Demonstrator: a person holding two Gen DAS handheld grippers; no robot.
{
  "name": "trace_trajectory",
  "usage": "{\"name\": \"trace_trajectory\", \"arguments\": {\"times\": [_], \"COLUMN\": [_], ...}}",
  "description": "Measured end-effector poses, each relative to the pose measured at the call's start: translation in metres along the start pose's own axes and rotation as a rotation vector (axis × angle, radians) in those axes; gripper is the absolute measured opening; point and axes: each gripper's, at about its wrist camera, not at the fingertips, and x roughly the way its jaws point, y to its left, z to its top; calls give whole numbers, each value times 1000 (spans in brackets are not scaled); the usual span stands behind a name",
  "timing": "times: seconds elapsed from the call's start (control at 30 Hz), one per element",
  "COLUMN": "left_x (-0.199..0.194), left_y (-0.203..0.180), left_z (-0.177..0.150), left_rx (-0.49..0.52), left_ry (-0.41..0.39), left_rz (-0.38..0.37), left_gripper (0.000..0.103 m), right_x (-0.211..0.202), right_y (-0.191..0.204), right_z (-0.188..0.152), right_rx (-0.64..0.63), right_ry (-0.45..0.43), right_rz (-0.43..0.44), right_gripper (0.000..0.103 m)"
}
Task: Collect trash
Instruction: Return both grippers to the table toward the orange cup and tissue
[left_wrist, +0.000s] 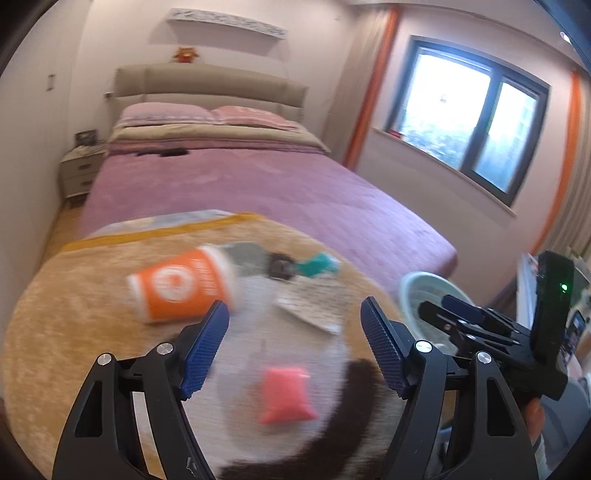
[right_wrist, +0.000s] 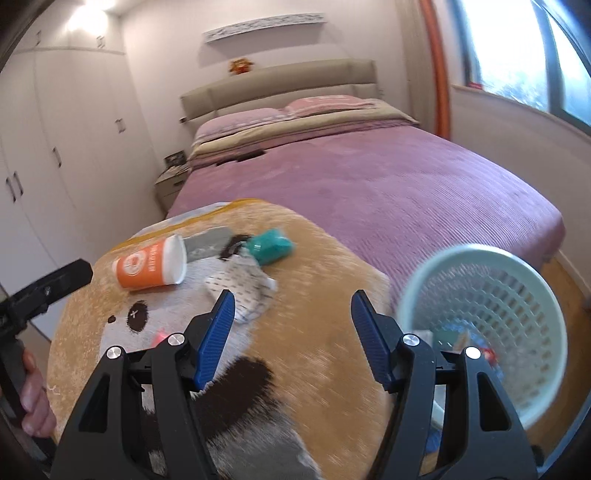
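- Four loose pieces of trash lie on the plush blanket (left_wrist: 74, 295) in front of me: an orange paper cup (left_wrist: 181, 286), a teal wrapper (left_wrist: 317, 264), a crumpled printed paper (left_wrist: 317, 304) and a small pink packet (left_wrist: 286, 395).
- My left gripper (left_wrist: 295, 345) has its jaws wide apart with nothing between them; my right gripper (right_wrist: 291, 332) is likewise spread wide and empty.
- In the left wrist view the pink packet sits low in the centre of the frame, almost straight below the gap between my left jaws, so I judge my left hand the nearer one for it. In the right wrist view only a pink sliver shows beside my left-hand blue pad.
- The cup lies on its side in the left-centre of the left view, its long axis running left to right with the white rim end toward the right, just beyond my left blue pad.
- The paper lies ahead of the jaws, centre-right in the left view; the teal wrapper is further up, beyond it.
- The pale green mesh basket (right_wrist: 480, 325) stands at the right of the right wrist view, just past the blanket's rounded edge, with some trash already in its bottom.
- The open room is the bare blanket around the packet; the drop-off edge to the right is the limit to mind.
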Motion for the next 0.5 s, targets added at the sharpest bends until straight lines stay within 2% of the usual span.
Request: {"name": "trace_trajectory", "arguments": {"times": [0.17,0.23,0.5], "left_x": [6,12,51], "left_y": [51,69,115], "left_z": [11,15,26], "left_rx": [-37,-51,-87], "left_ry": [-4,6,66], "left_rz": [85,117,157], "left_gripper": [72,72,72], "right_x": [36,48,93], "right_y": [22,26,26], "right_z": [5,6,5], "right_rx": [-70,-84,-64], "right_ry": [7,0,41], "right_rz": [-11,-20,-48], "right_gripper": [61,51,50]}}
